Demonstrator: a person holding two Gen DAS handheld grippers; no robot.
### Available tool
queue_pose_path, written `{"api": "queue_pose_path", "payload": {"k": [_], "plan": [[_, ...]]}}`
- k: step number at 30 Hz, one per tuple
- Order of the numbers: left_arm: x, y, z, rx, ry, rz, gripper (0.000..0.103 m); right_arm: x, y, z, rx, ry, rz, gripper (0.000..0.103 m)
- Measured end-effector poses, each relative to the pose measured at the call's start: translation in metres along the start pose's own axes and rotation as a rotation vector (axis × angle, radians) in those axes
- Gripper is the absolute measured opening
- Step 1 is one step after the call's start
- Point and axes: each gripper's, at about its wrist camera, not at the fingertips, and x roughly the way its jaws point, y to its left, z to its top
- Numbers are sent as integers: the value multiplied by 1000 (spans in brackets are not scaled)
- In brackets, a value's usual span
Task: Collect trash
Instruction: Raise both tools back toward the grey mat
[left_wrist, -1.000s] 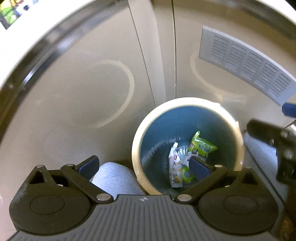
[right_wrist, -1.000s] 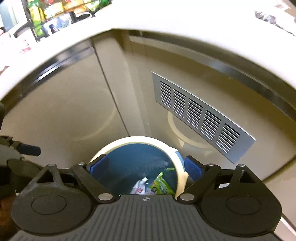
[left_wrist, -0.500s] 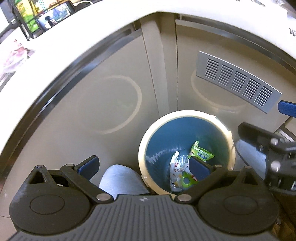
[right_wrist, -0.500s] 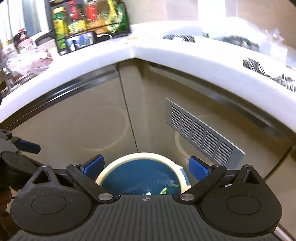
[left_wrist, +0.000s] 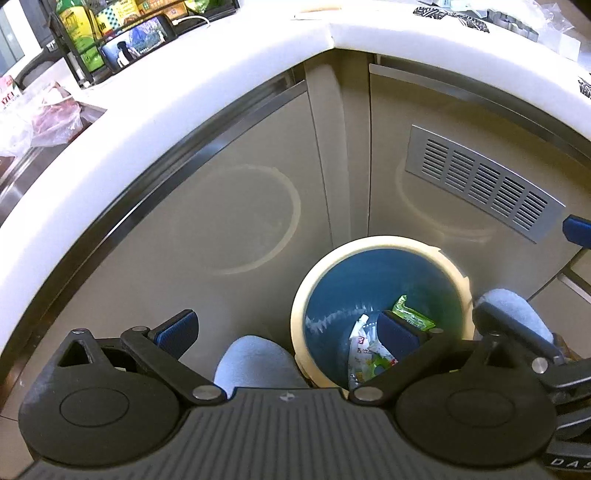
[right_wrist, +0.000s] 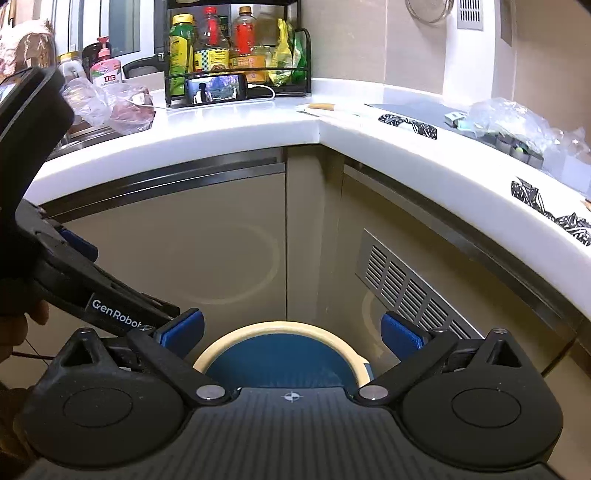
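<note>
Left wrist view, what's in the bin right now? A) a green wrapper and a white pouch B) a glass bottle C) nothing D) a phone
A: a green wrapper and a white pouch lie at the bottom of the blue-lined bin.

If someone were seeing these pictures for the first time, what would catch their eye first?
Probably the cream-rimmed, blue-lined trash bin on the floor in the cabinet corner, with a green wrapper and a white packet at its bottom. Next, the open left gripper and open right gripper above it, both empty.
</note>
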Motion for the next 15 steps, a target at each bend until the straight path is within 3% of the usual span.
{"api": "queue_pose_path", "payload": {"k": [8,15], "plan": [[-17,6,5,2,-66,53,103,-12,-7,9,3,-65,-12,102],[-31,17,27,-18,-101,69,103,-24,-46,43,99,-151,-81,102]]}}
